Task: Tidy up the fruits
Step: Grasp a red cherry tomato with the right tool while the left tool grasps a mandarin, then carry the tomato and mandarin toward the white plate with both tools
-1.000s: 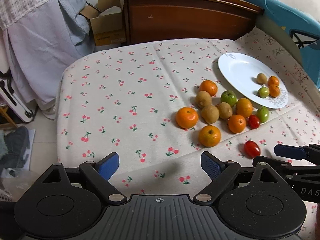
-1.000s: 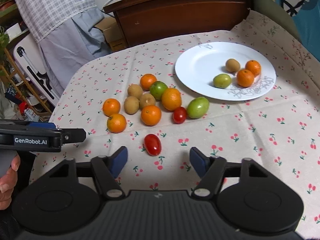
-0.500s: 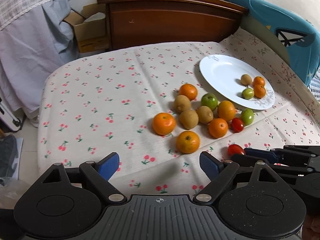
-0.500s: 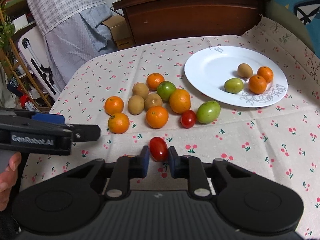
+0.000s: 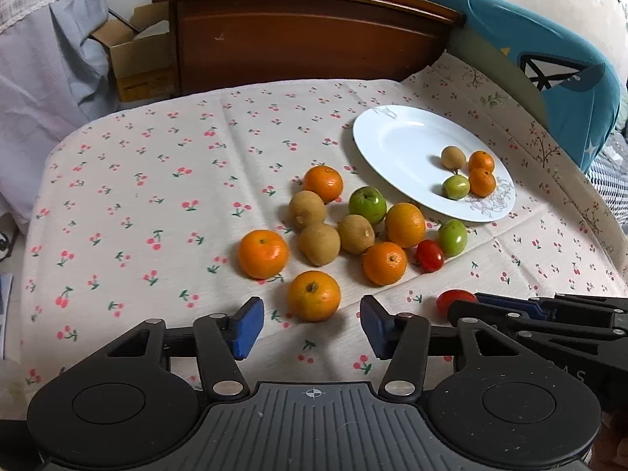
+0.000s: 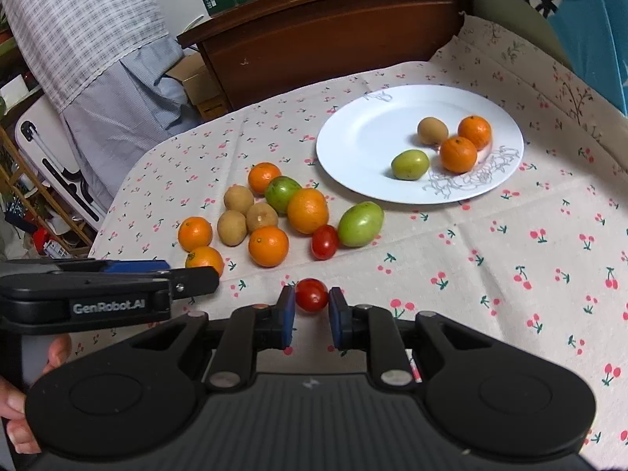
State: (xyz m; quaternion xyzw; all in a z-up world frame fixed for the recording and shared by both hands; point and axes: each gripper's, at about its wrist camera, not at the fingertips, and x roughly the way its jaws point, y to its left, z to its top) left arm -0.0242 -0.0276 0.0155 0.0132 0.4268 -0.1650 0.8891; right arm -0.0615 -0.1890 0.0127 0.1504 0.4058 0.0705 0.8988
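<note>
The right gripper (image 6: 311, 306) pinches a red tomato (image 6: 311, 294); the left gripper (image 5: 310, 324) gapes wide, empty. Squeeze gently, lift clear, then lower onto the plate (image 6: 353, 145) beside its fruit.

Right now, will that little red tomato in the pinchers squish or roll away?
It might squish: the red tomato looks smooth and thin-skinned, so the right gripper should probably press gently. Its glossy skin could be a bit slippery. It looks rounded, so once let go on the white plate it may roll.
</note>
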